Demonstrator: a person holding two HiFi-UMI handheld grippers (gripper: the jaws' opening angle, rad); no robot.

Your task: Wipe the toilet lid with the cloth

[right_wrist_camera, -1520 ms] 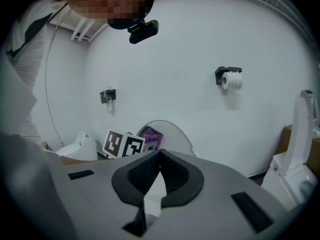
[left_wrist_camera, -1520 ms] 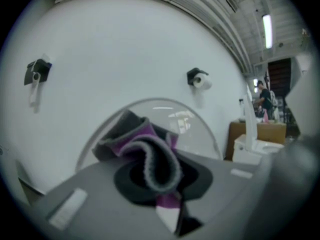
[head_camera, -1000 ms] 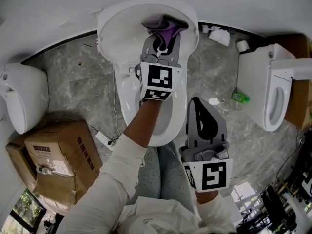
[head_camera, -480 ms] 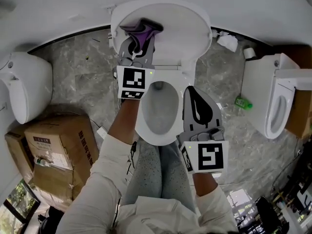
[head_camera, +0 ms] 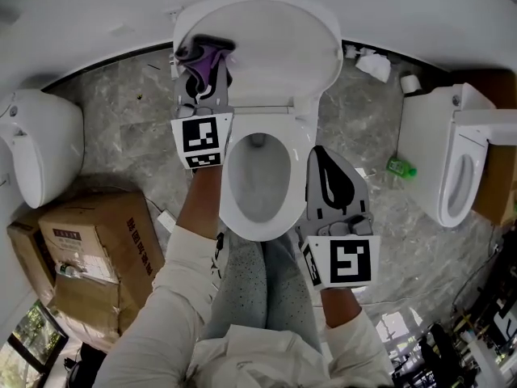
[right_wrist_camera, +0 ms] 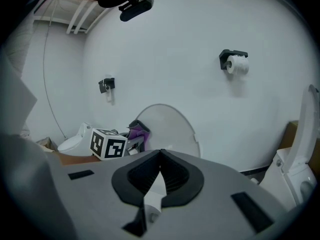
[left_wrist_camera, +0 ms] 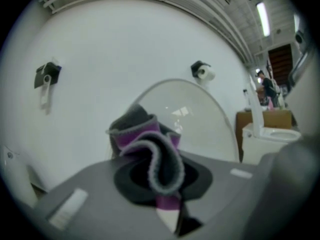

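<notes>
Wiping looked under way, not finished: the left gripper [head_camera: 206, 65] was clamped on the bunched purple-and-grey cloth [head_camera: 208, 52], which sat at the left edge of the raised toilet lid [head_camera: 279, 47], seemingly touching it. No marks showed on the lid, so how much was already clean I could not tell; its middle and right side probably remained. Below the lid's right side, the right gripper [head_camera: 325, 164] hung closed and empty.

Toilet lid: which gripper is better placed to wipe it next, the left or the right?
Left, probably. The left gripper is shut on the cloth, up at the left side of the raised lid. The right gripper is shut with nothing in it and sits lower, beside the bowl.
</notes>
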